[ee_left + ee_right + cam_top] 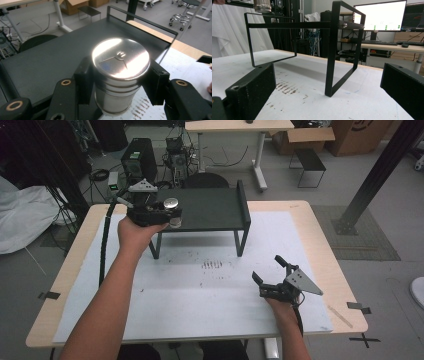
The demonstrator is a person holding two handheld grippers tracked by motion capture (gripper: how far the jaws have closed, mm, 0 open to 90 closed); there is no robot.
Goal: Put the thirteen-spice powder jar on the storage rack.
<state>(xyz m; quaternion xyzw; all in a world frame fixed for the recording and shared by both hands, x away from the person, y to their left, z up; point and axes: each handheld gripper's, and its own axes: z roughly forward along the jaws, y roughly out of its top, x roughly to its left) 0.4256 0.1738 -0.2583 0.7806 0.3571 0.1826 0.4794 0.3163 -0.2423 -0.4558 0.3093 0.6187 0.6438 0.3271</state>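
Left hand-held gripper (pixel 172 215) was clamped on the metal tin (pixel 119 75), 1 jaw on each side of the body just under the lid. Tin was upright and sat at the front-left edge of the black shelf (pixel 210 210), part over the top and part over the white mat (pixel 200 290); I couldn't tell if its base touched the shelf.

My read: step was setting the tin on the shelf. To do it well:
- carry it further in over the shelf top, away from the front lip
- keep it vertical, lower until the base sits flat
- only then release, then back straight out so the jaws don't drag it

Smooth round wall, so a slip or twist looked likely if the grip eased early.

Right hand-held gripper (pixel 267 270) rested on the worktop (pixel 320 245), well apart from the shelf, jaws spread wide with nothing between them.
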